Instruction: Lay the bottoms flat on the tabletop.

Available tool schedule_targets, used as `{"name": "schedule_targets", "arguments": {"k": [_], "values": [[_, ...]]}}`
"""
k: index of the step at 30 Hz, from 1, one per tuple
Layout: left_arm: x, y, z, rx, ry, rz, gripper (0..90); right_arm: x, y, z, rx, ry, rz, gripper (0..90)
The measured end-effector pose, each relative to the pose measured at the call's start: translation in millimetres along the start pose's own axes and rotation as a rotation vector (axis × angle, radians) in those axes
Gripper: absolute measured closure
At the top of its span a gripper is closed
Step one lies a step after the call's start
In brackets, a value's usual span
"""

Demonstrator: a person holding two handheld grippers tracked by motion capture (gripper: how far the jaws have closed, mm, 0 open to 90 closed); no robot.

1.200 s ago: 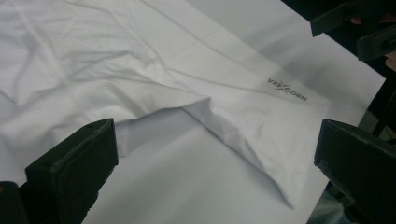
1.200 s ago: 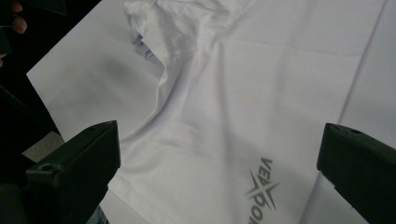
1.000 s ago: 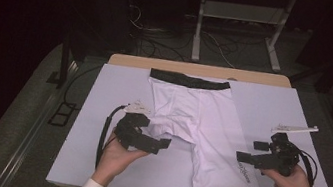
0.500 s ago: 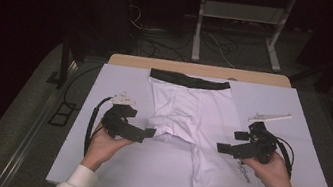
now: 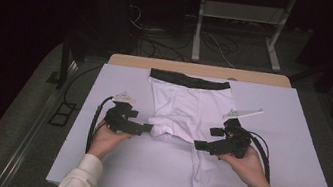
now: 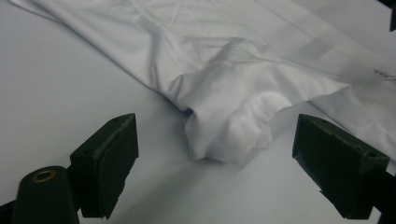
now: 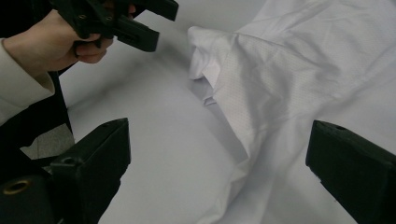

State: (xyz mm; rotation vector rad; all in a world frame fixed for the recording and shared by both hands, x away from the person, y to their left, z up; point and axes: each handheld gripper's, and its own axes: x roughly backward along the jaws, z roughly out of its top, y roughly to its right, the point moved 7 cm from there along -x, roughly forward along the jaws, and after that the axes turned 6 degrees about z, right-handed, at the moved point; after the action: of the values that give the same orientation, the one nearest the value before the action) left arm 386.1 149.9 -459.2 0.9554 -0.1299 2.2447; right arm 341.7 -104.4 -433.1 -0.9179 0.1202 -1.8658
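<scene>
Both grippers advanced; shorts point(image 5: 186, 114) leg bunched.

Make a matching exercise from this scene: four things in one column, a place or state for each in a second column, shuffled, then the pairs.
1. waistband
2. left gripper
3. right gripper
4. bunched leg

A. open, over the flat leg
B. crumpled in a heap
C. black, at the far edge of the shorts
D. open, beside the crumpled cloth

Pairs: 1-C, 2-D, 3-A, 4-B
</scene>
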Motion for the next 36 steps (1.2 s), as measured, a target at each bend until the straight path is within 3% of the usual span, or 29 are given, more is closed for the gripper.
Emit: {"name": "schedule_targets", "arguments": {"k": [4, 9, 13, 16, 18, 24, 27, 32, 35, 36], "values": [[-8.4, 1.2, -2.9, -0.014, -0.008, -0.037, 30.2, -11.3, -0.4, -0.1, 0.003, -0.005, 0.012, 7.9], [-20.5, 4.0, -3.8, -0.028, -0.019, -0.046, 42.0, -19.3, -4.0, -1.3, 0.006, -0.011, 0.025, 8.9], [-25.9, 6.7, -2.0, -0.033, -0.033, -0.058, 66.4, -21.1, -6.4, -2.7, 0.013, -0.019, 0.023, 10.2], [-26.9, 11.0, 2.6, -0.02, -0.056, -0.097, 84.3, -22.3, -8.7, -3.6, 0.009, -0.021, 0.033, 13.5], [-25.7, 14.7, 10.0, 0.015, -0.058, -0.144, 85.7, -24.5, -10.7, -4.8, 0.012, -0.029, 0.045, 14.5], [-26.1, 28.3, 40.3, 0.046, -0.062, -0.168, 86.1, -34.5, -16.1, -6.4, 0.021, -0.042, 0.068, 19.9], [-31.2, 32.9, 55.9, 0.084, -0.064, -0.181, 86.1, -39.5, -17.4, -6.1, 0.027, -0.043, 0.067, 24.1], [-47.4, 34.5, 70.1, 0.143, -0.126, -0.156, 86.0, -46.1, -14.5, -1.9, 0.027, -0.028, 0.052, 30.7], [-55.6, 34.8, 73.8, 0.212, -0.14, -0.16, 86.0, -51.4, -12.2, 3.0, 0.016, -0.009, 0.044, 33.4], [-56.8, 36.4, 74.9, 0.216, -0.14, -0.16, 86.0, -53.2, -11.8, 4.5, 0.005, -0.002, 0.045, 35.1]]}}
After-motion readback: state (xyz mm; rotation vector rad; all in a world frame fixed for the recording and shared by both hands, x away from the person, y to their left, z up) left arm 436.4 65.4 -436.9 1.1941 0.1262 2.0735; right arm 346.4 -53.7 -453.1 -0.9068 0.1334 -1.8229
